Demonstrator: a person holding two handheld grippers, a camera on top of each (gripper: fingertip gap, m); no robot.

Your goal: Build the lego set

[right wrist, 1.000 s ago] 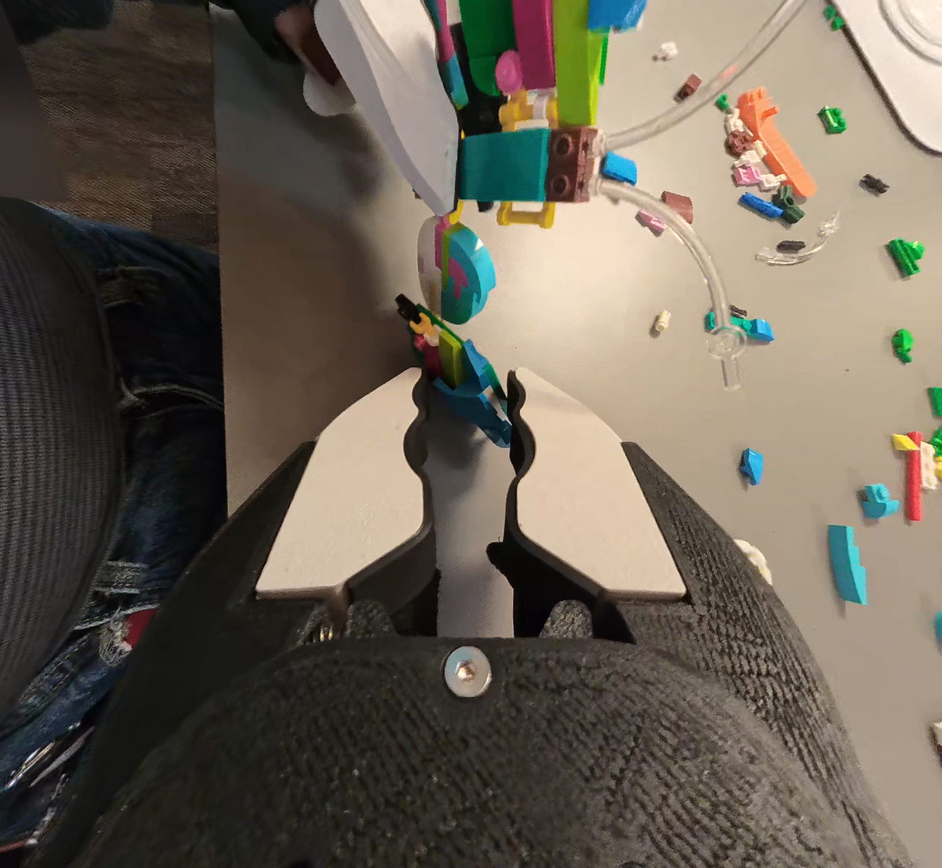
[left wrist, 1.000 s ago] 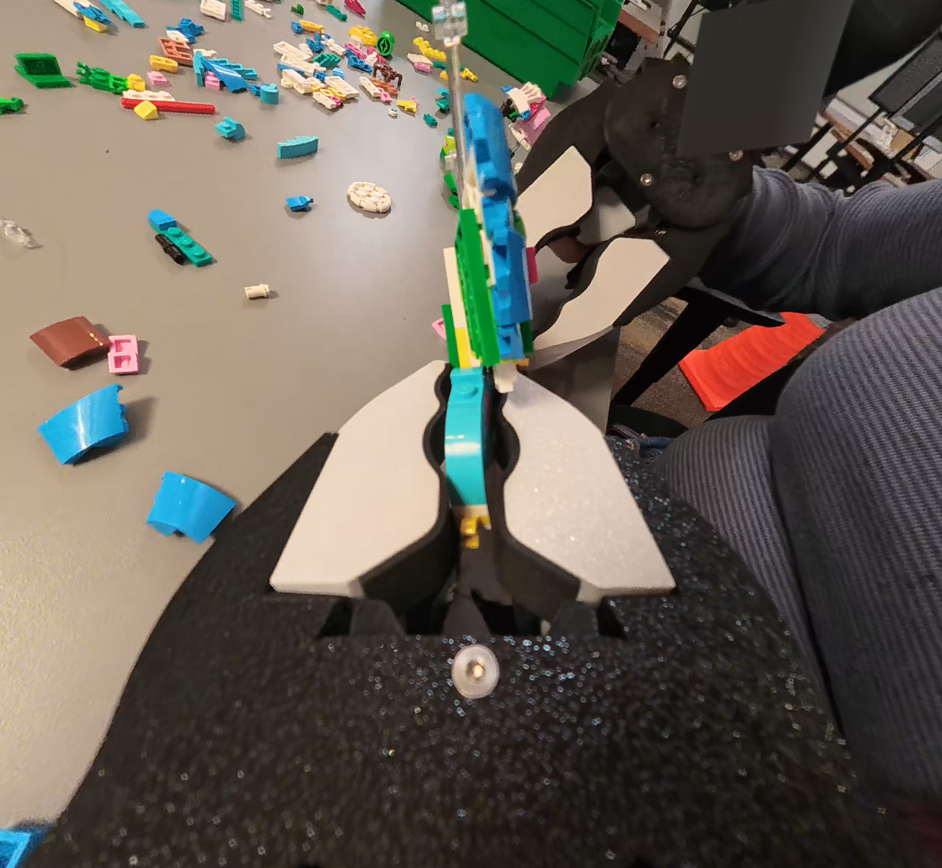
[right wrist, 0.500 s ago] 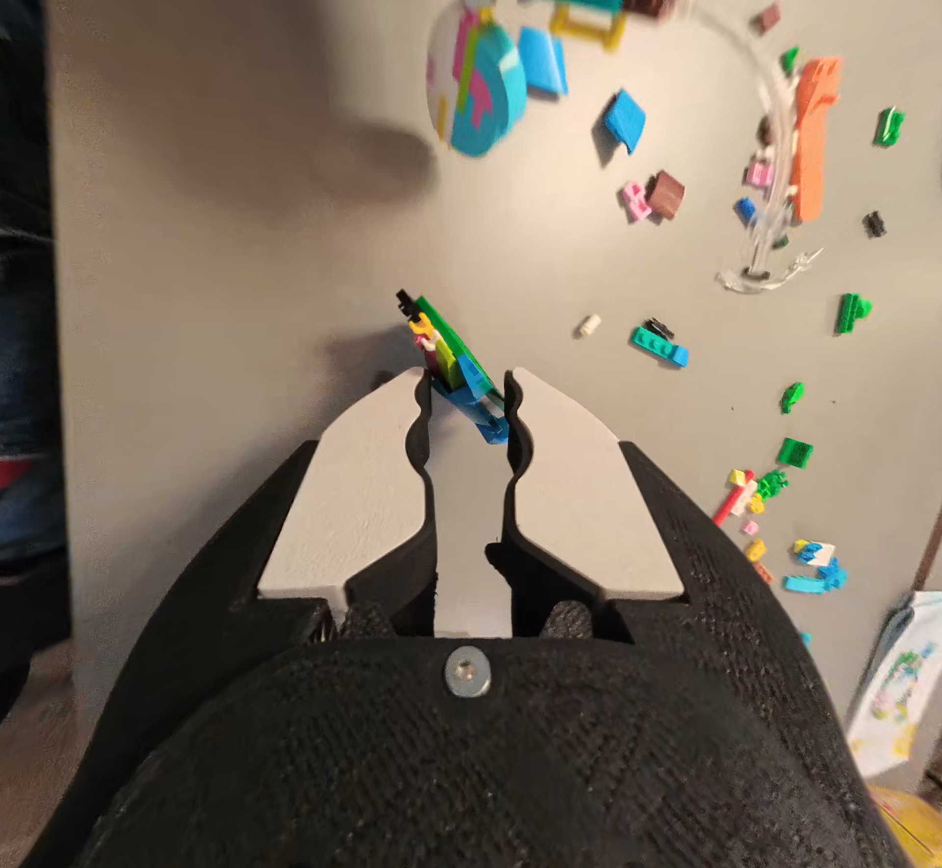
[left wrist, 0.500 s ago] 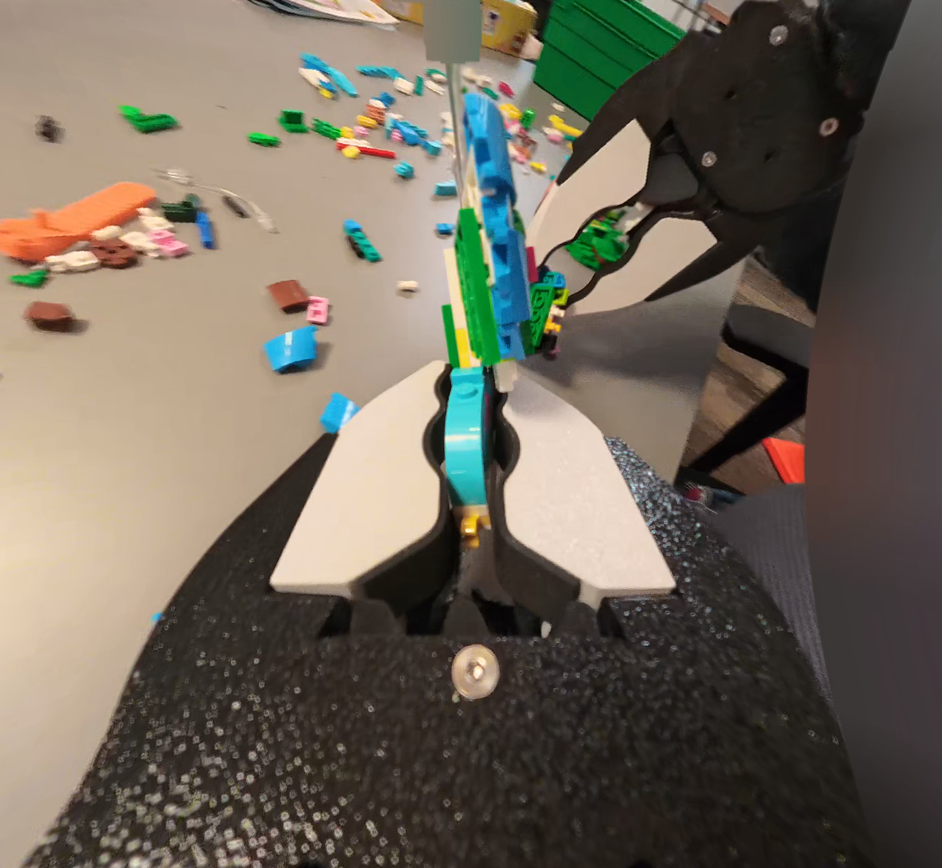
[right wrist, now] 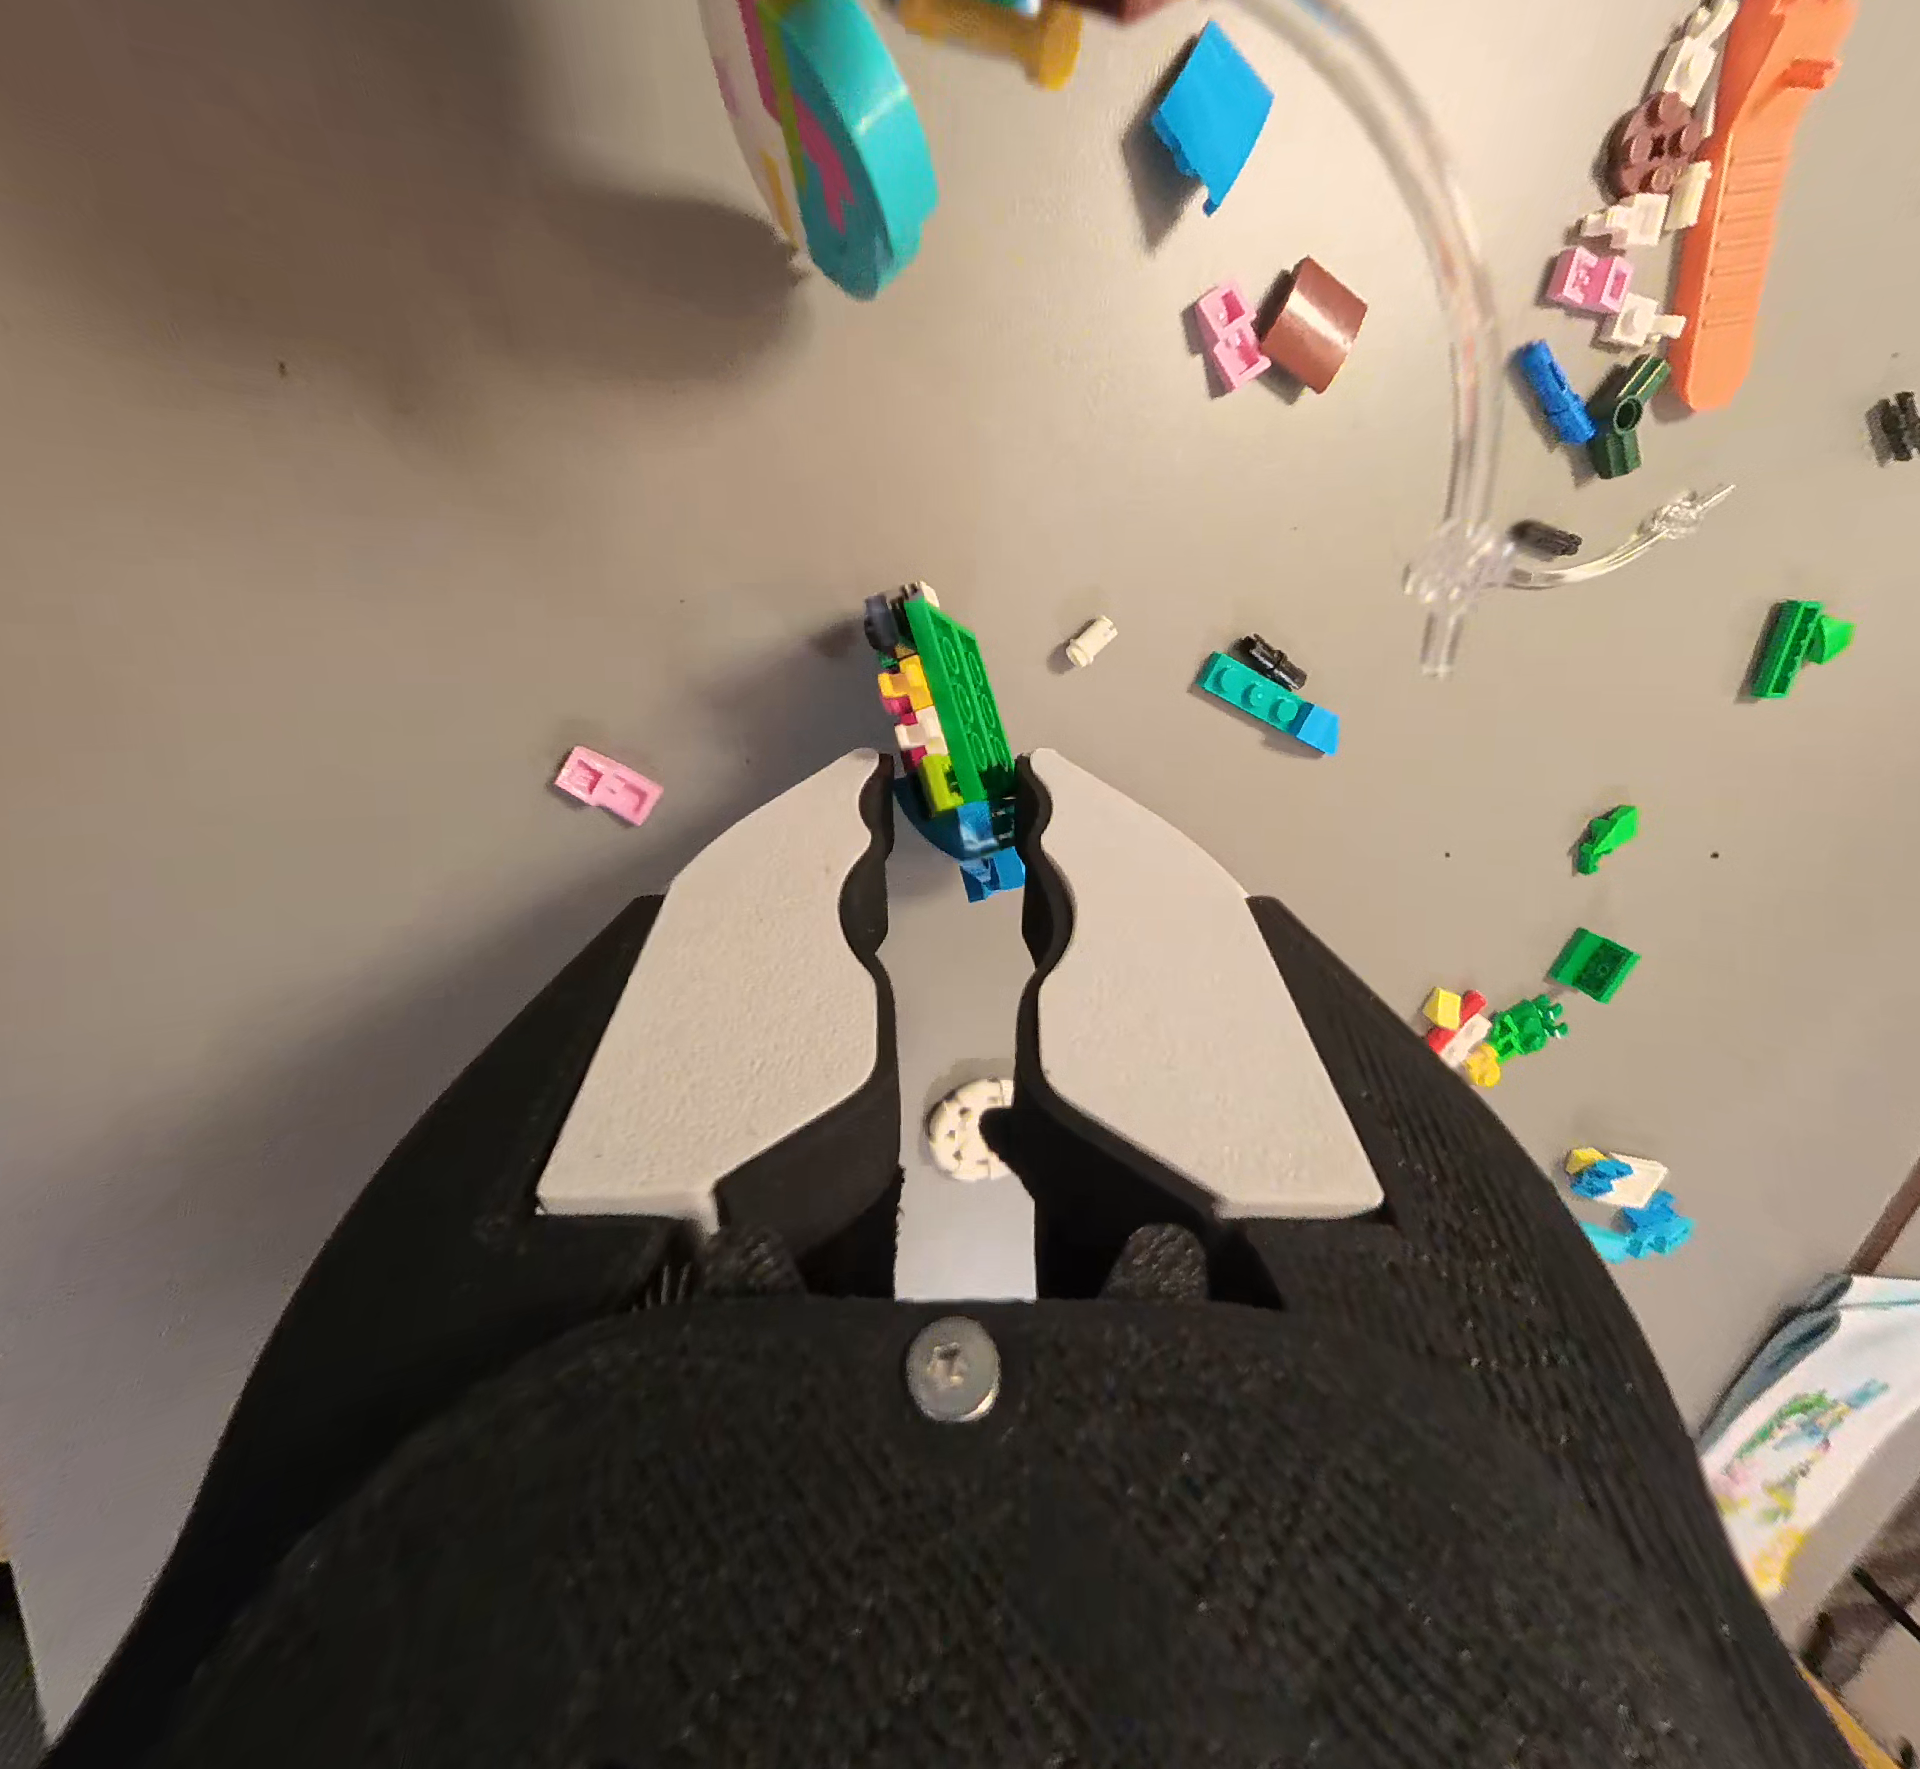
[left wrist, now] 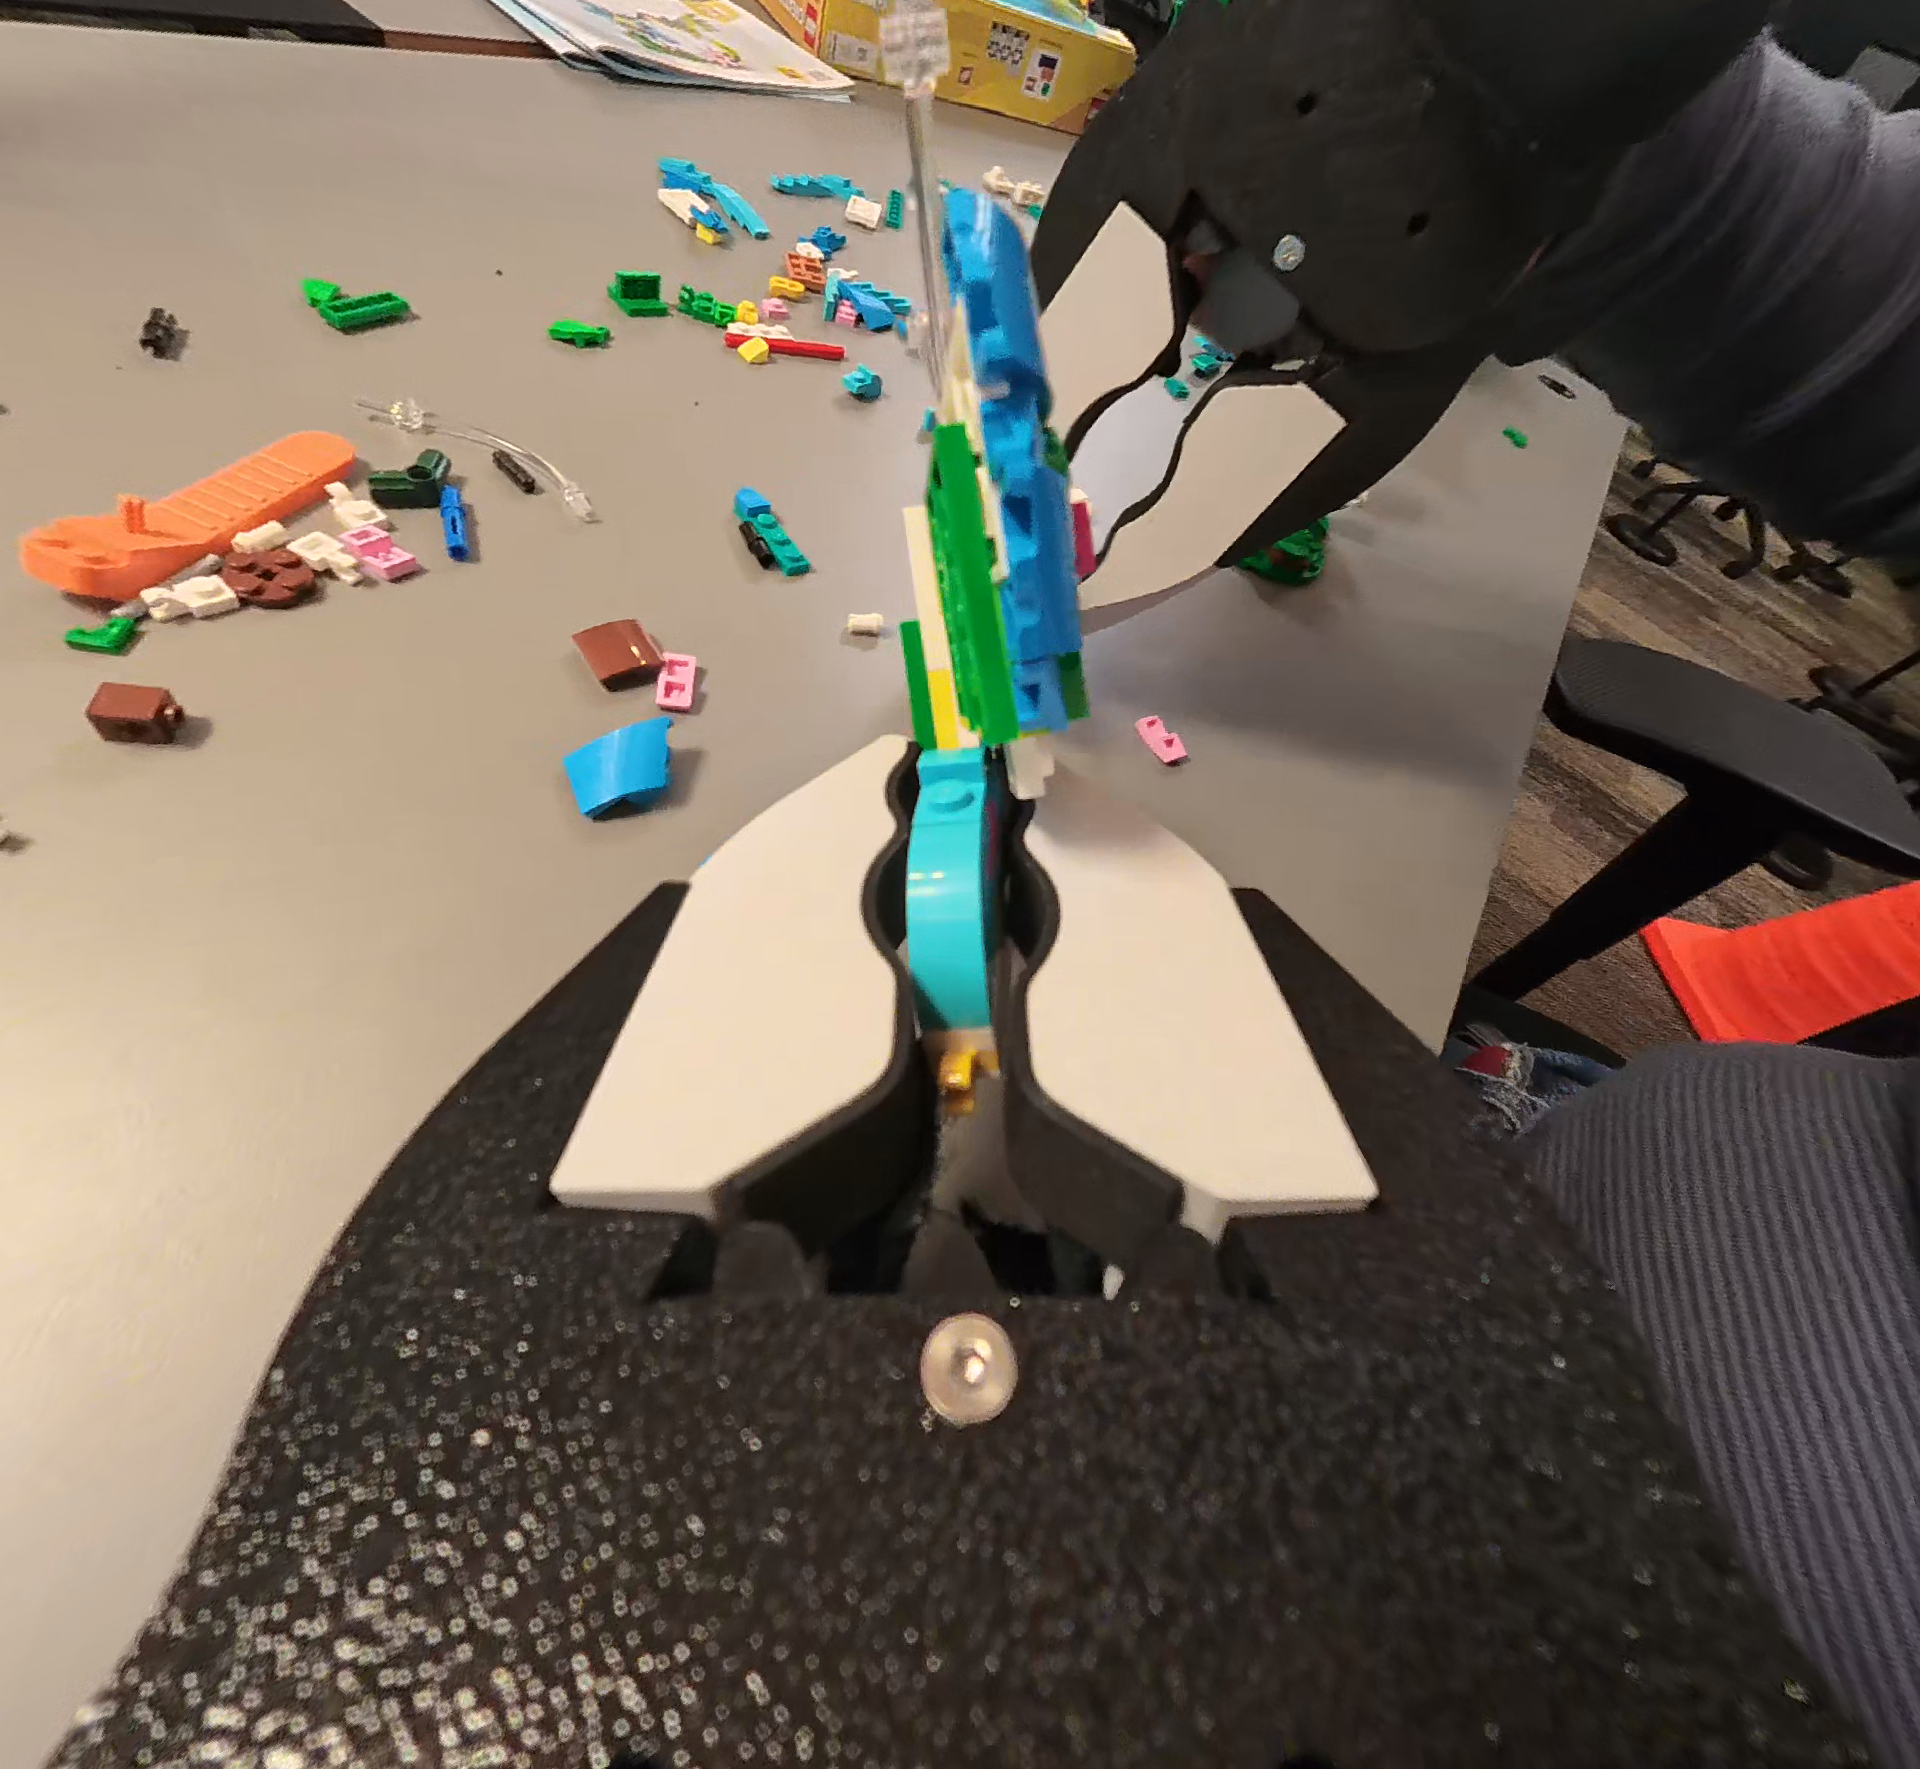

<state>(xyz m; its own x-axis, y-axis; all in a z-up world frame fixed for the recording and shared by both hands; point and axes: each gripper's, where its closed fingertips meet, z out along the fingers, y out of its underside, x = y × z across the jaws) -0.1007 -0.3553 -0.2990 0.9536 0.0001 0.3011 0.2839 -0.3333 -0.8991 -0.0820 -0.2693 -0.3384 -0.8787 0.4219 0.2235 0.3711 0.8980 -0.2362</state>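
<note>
Left wrist view: you are clamping the main build upright in your left claw, above the table. Your right claw is pinching a small green sub-assembly beside it. Joining looks next; you are needing studs lined up before pressing.

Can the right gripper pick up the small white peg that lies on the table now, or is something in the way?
Probably not yet. The right gripper is shut on a small lego piece, so its fingers are occupied. The white peg itself lies free on the table, slightly right of the tips.
</note>
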